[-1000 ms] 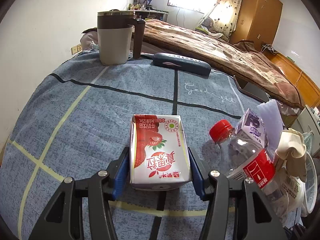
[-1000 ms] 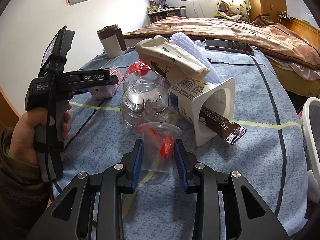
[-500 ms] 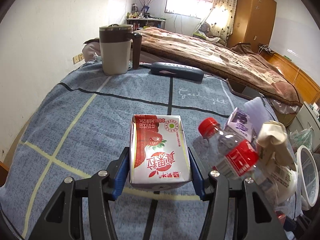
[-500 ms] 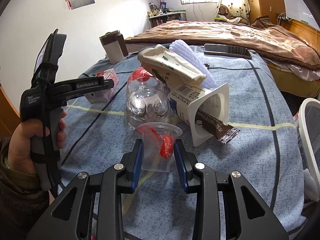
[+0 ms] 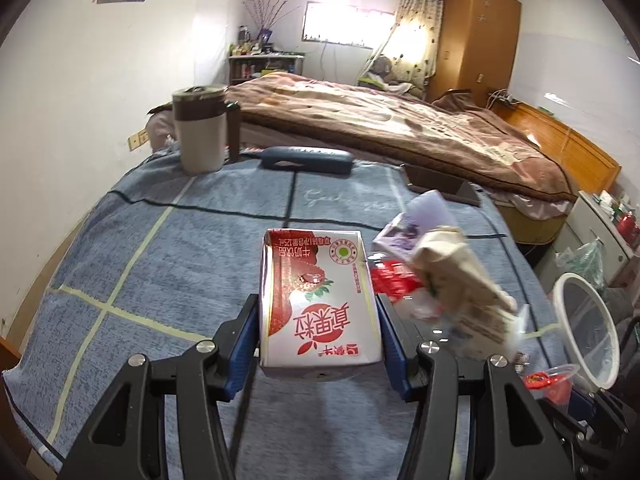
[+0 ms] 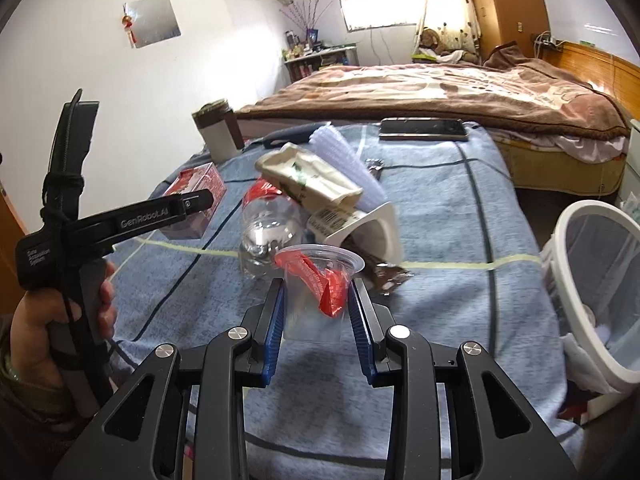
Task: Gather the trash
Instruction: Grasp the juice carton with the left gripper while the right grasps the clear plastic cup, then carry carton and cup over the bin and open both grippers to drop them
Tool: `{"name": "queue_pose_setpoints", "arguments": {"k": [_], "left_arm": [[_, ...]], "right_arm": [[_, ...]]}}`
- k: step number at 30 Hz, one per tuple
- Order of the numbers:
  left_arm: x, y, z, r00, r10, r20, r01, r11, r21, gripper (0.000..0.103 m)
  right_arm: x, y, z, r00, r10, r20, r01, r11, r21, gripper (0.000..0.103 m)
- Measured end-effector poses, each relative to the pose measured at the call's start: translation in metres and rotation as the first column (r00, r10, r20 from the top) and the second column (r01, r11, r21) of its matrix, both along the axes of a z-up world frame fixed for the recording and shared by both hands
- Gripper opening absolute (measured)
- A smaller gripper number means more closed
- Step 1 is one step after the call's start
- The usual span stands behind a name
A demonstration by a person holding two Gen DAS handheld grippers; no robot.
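A: What does the left gripper (image 5: 318,340) have?

B: A red-and-white milk carton (image 5: 318,300), clamped between the blue fingers (image 5: 240,344), one pressing on each side. It is above the blue checked cloth covering the tabletop (image 5: 168,248); whether its base touches the cloth I cannot tell.

A: And the right gripper (image 6: 318,316)?

B: Its fingers (image 6: 274,320) are closed narrowly on a clear plastic cup (image 6: 316,280) with a crumpled red wrapper (image 6: 324,280) stuck inside it.

A: What else lies in front?

B: Just beyond the cup there is a heap: a clear water bottle (image 6: 268,232) with a red label lying on its side, a white paper tub (image 6: 360,228) tipped over with a brown wrapper (image 6: 384,276) spilling from its mouth, a beige crumpled paper bag (image 6: 308,176) on top, and a pale ribbed plastic sheet (image 6: 344,160) behind it.

A: Where is the bin?

B: A white mesh wastebasket (image 6: 576,280) stands off the right edge of the tabletop, near the right gripper.

A: Anything farther back?

B: A lidded brown-and-beige mug (image 5: 200,128) and a dark blue case (image 5: 306,159) at the far end, a phone (image 6: 424,127) toward the far right, then a bed with a brown blanket (image 5: 380,128).
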State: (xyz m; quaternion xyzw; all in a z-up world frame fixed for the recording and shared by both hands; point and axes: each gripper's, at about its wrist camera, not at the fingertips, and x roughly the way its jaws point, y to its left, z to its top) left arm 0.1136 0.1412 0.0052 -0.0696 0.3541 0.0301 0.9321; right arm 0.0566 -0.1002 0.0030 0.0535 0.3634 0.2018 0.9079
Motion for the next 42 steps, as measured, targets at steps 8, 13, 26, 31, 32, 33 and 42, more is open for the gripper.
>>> {"name": "queue_pose_setpoints", "arguments": {"k": [8, 13, 26, 31, 32, 33, 42], "left_arm": [[-0.010, -0.032, 0.012, 0.998, -0.054, 0.025, 0.053, 0.999, 0.011, 0.057], [-0.014, -0.058, 0.019, 0.993, -0.106, 0.043, 0.105, 0.994, 0.025, 0.058], [-0.009, -0.141, 0.031, 0.962, -0.264, 0.064, 0.264, 0.964, 0.022, 0.058], [-0.005, -0.180, 0.031, 0.938, -0.341, 0.064, 0.339, 0.940, 0.029, 0.058], [-0.004, -0.187, 0.031, 0.933, -0.356, 0.061, 0.354, 0.935, 0.030, 0.058], [-0.003, -0.195, 0.030, 0.927, -0.372, 0.058, 0.371, 0.928, 0.026, 0.058], [0.004, -0.263, 0.018, 0.867, -0.497, 0.014, 0.497, 0.867, 0.026, 0.058]], "right_arm": [[-0.005, -0.023, 0.008, 0.999, -0.046, 0.023, 0.046, 0.999, 0.012, 0.034], [-0.007, -0.043, 0.015, 0.995, -0.092, 0.036, 0.092, 0.996, 0.014, 0.034], [-0.008, -0.108, 0.030, 0.967, -0.245, 0.070, 0.244, 0.970, 0.016, 0.034], [-0.005, -0.139, 0.034, 0.947, -0.312, 0.080, 0.312, 0.950, 0.006, 0.034], [-0.004, -0.145, 0.035, 0.942, -0.324, 0.084, 0.325, 0.946, -0.001, 0.034], [-0.004, -0.150, 0.035, 0.939, -0.331, 0.088, 0.333, 0.943, -0.008, 0.034], [0.014, -0.192, 0.022, 0.920, -0.387, 0.066, 0.392, 0.918, -0.067, 0.034]]}}
